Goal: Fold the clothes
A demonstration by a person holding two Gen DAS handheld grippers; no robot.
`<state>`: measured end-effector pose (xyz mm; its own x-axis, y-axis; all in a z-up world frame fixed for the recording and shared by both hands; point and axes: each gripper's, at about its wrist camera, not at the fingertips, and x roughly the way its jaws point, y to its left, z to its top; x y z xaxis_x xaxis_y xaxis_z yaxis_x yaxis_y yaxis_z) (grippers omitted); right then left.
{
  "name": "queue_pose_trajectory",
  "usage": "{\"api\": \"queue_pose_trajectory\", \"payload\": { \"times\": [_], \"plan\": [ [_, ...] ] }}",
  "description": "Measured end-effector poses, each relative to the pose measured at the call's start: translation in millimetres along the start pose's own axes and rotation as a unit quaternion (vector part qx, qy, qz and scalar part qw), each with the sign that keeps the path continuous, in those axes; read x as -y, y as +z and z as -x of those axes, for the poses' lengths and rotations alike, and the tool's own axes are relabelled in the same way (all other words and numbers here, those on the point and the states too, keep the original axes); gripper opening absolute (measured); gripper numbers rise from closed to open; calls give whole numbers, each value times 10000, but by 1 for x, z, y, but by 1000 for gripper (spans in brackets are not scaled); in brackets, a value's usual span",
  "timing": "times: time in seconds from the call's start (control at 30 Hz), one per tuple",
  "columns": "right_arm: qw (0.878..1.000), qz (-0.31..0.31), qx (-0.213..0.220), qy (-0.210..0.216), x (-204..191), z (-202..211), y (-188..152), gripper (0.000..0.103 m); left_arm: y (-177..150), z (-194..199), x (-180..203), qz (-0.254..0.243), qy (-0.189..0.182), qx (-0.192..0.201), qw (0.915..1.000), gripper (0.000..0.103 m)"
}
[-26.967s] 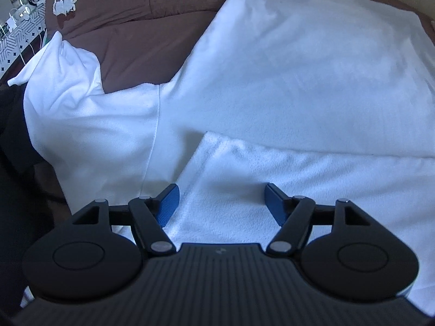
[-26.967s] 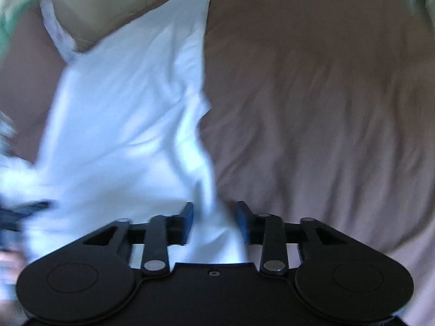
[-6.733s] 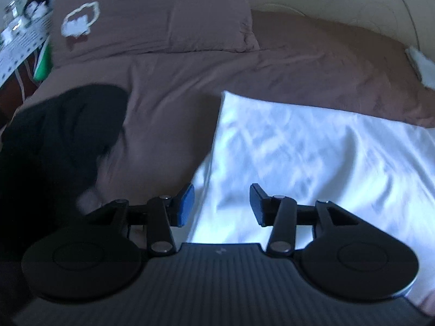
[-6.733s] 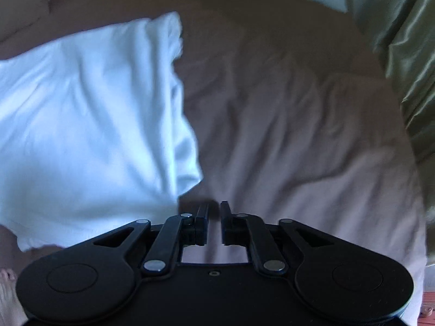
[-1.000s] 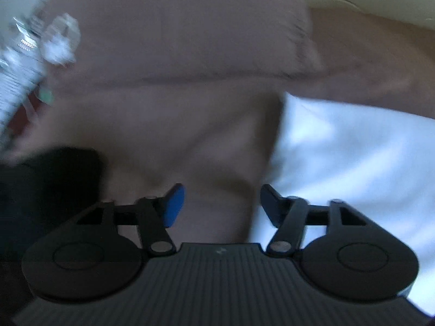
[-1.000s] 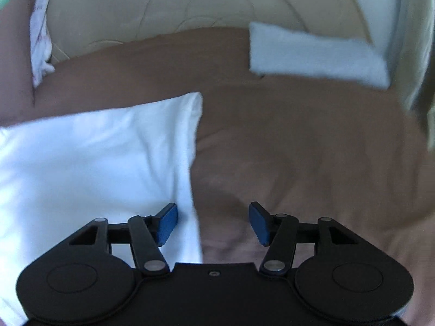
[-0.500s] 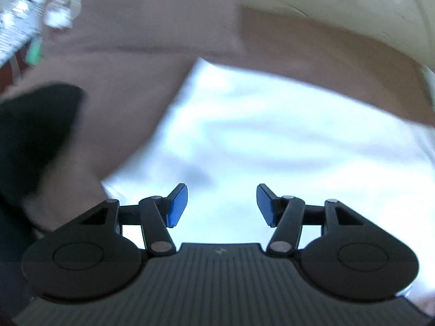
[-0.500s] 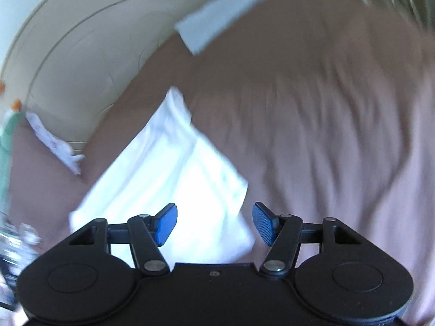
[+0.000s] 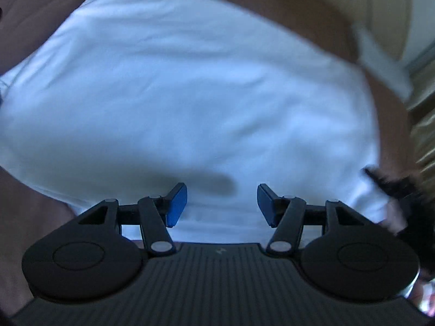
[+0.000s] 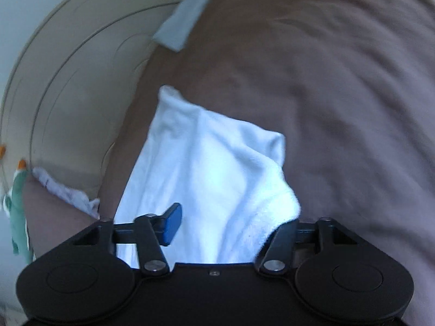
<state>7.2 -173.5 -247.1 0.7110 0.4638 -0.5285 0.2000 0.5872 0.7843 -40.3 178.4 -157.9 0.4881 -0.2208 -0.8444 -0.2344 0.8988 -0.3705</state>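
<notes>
White garment (image 9: pixel 190 95) lies spread on brown bed cover (image 10: pixel 339 108), one corner bunched. Left gripper (image 9: pixel 221 203) hangs above it, jaws apart, empty. Right gripper (image 10: pixel 225 225), jaws just closing, has cloth between them; grip unconfirmed.

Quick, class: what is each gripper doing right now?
Left gripper: open, above the white garment.
Right gripper: jaws just closing, garment between them; grip cannot be told.

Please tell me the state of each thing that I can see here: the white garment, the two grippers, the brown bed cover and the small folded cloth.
white garment: folded, one corner lifted
left gripper: open above the garment
right gripper: just been closing, garment corner between its fingers
brown bed cover: spread, wrinkled
small folded cloth: lying near the headboard
</notes>
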Motion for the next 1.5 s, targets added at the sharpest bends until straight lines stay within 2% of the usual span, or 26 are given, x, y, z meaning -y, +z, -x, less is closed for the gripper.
{"api": "queue_pose_trajectory", "payload": {
  "times": [0.03,0.1,0.17,0.23,0.33,0.4,0.5,0.53,0.63,0.7,0.77,0.83,0.9,0.93,0.97,1.0,1.17,1.23,1.3,1.37,1.43,1.5],
  "plan": [
    [9998,165,-77,21,-4,-3,3,21,1,3,0,-38,-28,-14,10000,57],
    [9987,499,-49,90,-16,-3,6,19,4,8,0,-114,-85,-41,9999,57],
    [9940,1087,-127,47,-43,-6,7,19,7,15,-3,-164,-136,-38,9998,59],
    [9825,1852,-188,-55,-80,-12,6,18,7,29,-17,-155,-18,69,9999,60],
    [9603,2755,-244,351,-137,-19,-6,15,10,43,-47,39,287,230,9993,60],
    [9385,3349,-371,758,-172,-27,-21,15,15,51,-76,447,432,282,9977,60],
    [8878,4356,-565,1375,-212,-37,-57,14,23,55,-111,1183,428,414,9912,60],
    [8770,4497,-677,1550,-219,-41,-66,14,25,58,-117,1305,340,510,9895,60],
    [8633,4577,-1094,1822,-235,-56,-92,14,32,67,-125,1341,363,765,9873,60],
    [8500,4762,-1254,1873,-248,-67,-113,14,37,73,-129,1305,482,947,9857,60],
    [8329,4907,-1591,2004,-259,-77,-136,14,42,78,-134,1306,580,1138,9832,61],
    [8080,5133,-2066,2024,-271,-106,-158,13,46,78,-145,1422,592,1256,9800,63],
    [7828,5523,-2324,1679,-276,-132,-190,13,46,71,-158,1637,513,1209,9777,63],
    [7691,5772,-2330,1453,-276,-140,-205,13,45,67,-164,1763,400,1177,9765,63],
    [7606,5924,-2306,1317,-273,-143,-217,13,44,63,-168,1895,262,1139,9749,63],
    [7632,5919,-2254,1283,-270,-140,-219,13,43,61,-170,1974,110,1129,9737,63],
    [7933,5586,-1964,1414,-260,-121,-203,13,42,57,-165,2026,-743,1214,9689,63],
    [7959,5552,-1871,1528,-262,-116,-197,13,44,55,-162,2079,-1087,1252,9640,63],
    [7953,5555,-1807,1621,-263,-116,-194,13,48,56,-158,2055,-1261,1329,9614,63],
    [7935,5561,-1800,1694,-261,-123,-194,13,50,59,-152,1944,-1325,1409,9617,63],
    [7970,5480,-1814,1779,-260,-122,-192,13,52,58,-148,1864,-1455,1399,9615,63],
    [8000,5391,-1847,1876,-250,-113,-191,13,53,55,-143,1780,-1462,1253,9650,71]
  ]
}}
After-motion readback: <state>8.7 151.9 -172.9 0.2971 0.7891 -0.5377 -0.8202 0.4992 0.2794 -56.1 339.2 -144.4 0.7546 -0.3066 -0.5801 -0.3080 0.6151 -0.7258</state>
